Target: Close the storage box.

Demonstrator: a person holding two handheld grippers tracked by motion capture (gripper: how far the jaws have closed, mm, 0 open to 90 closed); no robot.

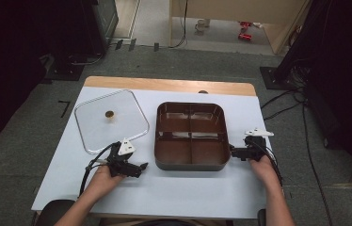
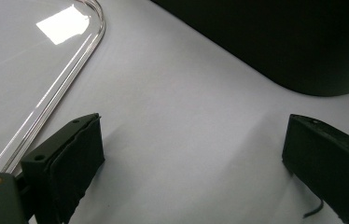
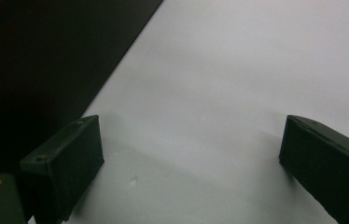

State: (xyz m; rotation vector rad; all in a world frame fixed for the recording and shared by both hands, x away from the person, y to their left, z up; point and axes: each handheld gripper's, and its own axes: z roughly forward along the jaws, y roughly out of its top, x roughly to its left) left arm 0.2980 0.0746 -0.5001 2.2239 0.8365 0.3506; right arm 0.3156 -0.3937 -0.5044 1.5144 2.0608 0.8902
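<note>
A brown square tray (image 1: 191, 165) with four compartments, nothing in them, sits mid-table. To its left lies a clear square lid (image 1: 117, 129) with a small brass knob (image 1: 110, 114). My left gripper (image 1: 142, 165) rests on the white tabletop between the lid's near corner and the tray, jaws open around nothing. In the left gripper view (image 2: 193, 126) the lid's rim (image 2: 65, 79) runs up the left and the tray's dark wall (image 2: 280, 42) fills the upper right. My right gripper (image 1: 232, 151) is open beside the tray's right wall (image 3: 37, 60), nothing between its jaws (image 3: 191, 123).
A white sheet (image 1: 174, 190) covers the table, with a wooden strip (image 1: 169, 84) along its far edge. Black stands and cables crowd the floor to both sides. Red items lie on the floor far back.
</note>
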